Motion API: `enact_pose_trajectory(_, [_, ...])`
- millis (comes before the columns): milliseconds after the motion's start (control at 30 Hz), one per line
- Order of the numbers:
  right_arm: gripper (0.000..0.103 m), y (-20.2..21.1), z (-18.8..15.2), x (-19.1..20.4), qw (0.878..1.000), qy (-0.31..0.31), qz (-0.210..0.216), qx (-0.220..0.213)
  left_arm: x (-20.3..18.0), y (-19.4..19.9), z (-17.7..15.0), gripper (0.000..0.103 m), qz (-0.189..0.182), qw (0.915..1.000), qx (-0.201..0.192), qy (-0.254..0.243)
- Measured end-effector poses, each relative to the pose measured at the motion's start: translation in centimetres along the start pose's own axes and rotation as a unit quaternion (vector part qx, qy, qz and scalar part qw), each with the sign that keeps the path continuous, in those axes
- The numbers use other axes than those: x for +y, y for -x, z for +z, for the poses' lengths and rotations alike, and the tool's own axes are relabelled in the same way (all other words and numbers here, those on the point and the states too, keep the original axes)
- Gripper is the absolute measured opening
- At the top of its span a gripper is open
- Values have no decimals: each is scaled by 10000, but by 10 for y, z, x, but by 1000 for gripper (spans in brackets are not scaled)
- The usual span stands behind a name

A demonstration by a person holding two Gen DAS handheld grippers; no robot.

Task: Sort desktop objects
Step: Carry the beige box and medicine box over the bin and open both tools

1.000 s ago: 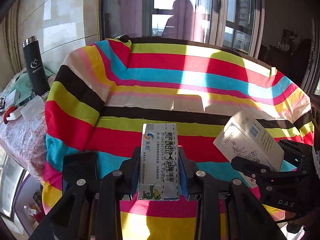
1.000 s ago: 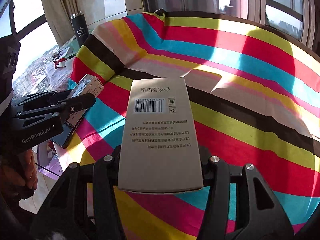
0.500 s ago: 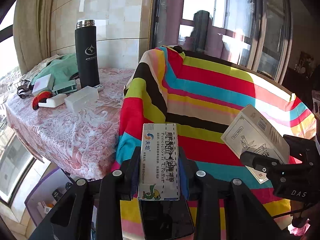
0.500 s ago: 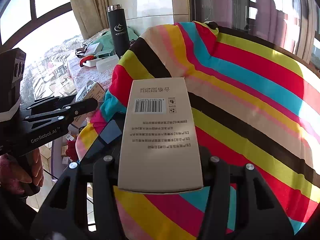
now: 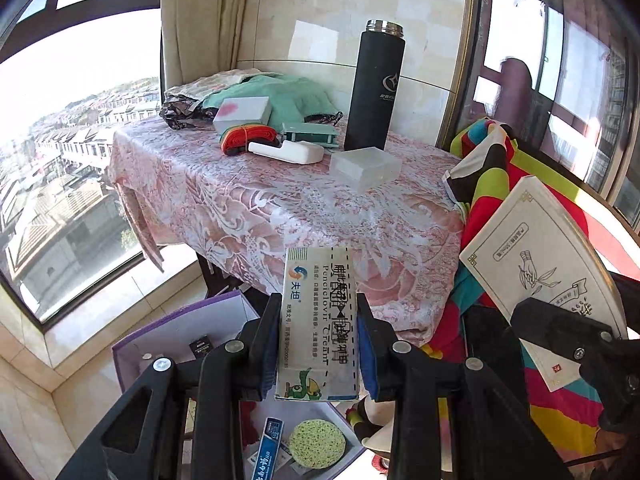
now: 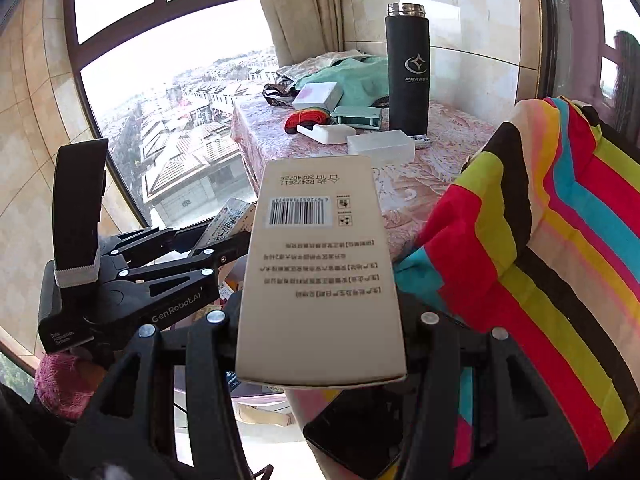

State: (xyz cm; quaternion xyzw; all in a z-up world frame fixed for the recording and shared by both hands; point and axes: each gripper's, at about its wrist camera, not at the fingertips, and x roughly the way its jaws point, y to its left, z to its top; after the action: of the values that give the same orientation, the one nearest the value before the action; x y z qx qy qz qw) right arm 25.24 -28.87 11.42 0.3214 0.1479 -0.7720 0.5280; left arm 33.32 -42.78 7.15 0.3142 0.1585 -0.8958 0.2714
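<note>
Gripping a cream box [image 5: 318, 320] at lower centre, left hand-held gripper [image 5: 319, 344] clamped on its sides, right hand-held gripper [image 6: 320, 344] clamped on a white carton [image 6: 318, 272], desk [image 5: 280, 208] beyond, purple bin [image 5: 132, 344] below.

Table under pink lace cloth [image 5: 256, 200], black flask [image 5: 374, 88], translucent box [image 5: 366, 166], green cloth [image 5: 288, 96]

Left gripper [image 5: 318, 344]: angled downward, jaws clamped on the long sides of a narrow cream carton [image 5: 316, 320], blue pads [image 5: 366, 356] pressing its edges. Right gripper [image 6: 320, 344]: also angled downward, jaws set wider, gripping a broad white box [image 6: 320, 280] by its sides. Both grippers side by side, near each other.
</note>
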Motion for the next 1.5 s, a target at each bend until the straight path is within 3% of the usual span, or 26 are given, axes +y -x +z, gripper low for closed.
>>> enact_pose_trajectory(167, [55,-40,-7,38,9983,253,375,379,52,-12,-17,34,566,9971,209,460])
enact_pose_trajectory(400, [55,-83,-14,74,9941,520,606,727,98,-26,-43,34,969,9903,475,869])
enact_pose_trajectory(733, [55,-117,-26,84,9921,413,554,1046,115,-38,-62,34,1169,9848,620,1126])
enact_pose_trajectory(1033, [55,-139,-25,88,9933,487,278,1010,130,-36,-60,35,1310,9800,573,1384])
enact_pose_trajectory(1067, [56,-143,-25,88,9932,495,272,1019,131,-35,-59,38,1323,9792,561,1435])
enact_pose_trajectory(1133, [57,-151,-27,88,9931,550,212,1015,133,-34,-58,61,1346,9782,549,1485])
enact_pose_trajectory(1167, [62,-154,-27,87,9934,574,161,985,135,-32,-58,82,1333,9777,519,1537])
enact_pose_trajectory(1200, [66,-156,-27,86,9937,567,113,958,136,-30,-58,89,1341,9767,489,1602])
enact_pose_trajectory(1233, [74,-157,-28,84,9937,536,100,983,137,-28,-58,89,1387,9756,459,1642])
enact_pose_trajectory(1333, [78,-150,-30,78,9935,428,234,1029,138,-17,-55,89,1528,9751,231,1590])
enact_pose_trajectory(1467, [87,-135,-37,80,9912,564,509,1085,140,3,-47,90,1181,9792,-210,1637])
enact_pose_trajectory(1500, [88,-131,-38,81,9908,600,554,1076,139,6,-43,97,1075,9811,-234,1594])
